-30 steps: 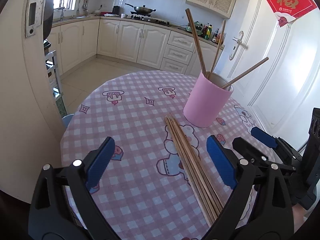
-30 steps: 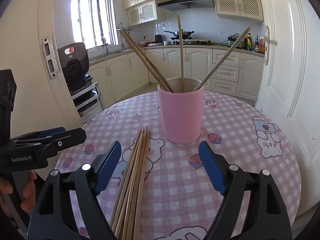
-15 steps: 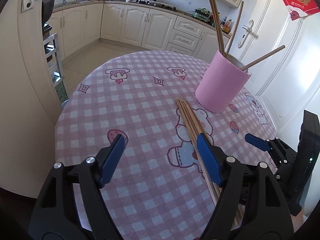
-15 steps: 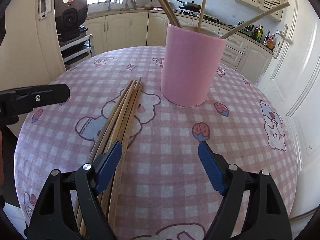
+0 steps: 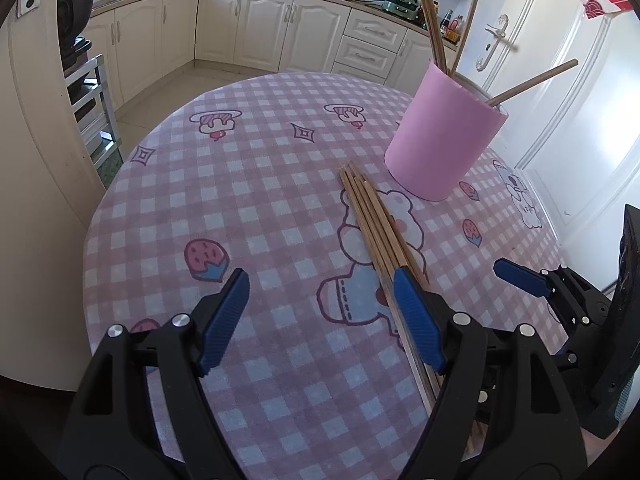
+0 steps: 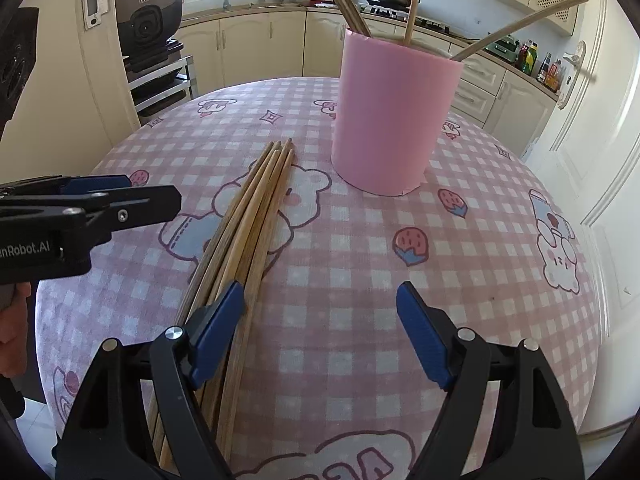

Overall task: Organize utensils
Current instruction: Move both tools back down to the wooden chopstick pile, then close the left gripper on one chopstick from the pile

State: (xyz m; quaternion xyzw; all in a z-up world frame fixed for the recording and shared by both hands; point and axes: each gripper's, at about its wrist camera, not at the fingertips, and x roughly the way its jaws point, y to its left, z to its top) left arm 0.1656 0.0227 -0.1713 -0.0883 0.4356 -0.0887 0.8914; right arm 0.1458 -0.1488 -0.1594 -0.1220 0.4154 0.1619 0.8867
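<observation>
risk: grabbing several chopsticks (image 6: 256,208) at once, scattering pile, tipping cup (image 6: 394,116) | left gripper (image 5: 320,316) wide, empty | right gripper (image 6: 320,332) wide, empty

You face cream cabinets (image 5: 256,28) at twelve o'clock, a white door (image 5: 560,92) at two, daylight throughout.

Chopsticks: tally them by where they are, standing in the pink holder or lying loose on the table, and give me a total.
Chopsticks standing in the pink holder: 4
Loose chopsticks lying bundled beside it: about 6 (they overlap, so the exact count is unclear)
Total: about 10
</observation>
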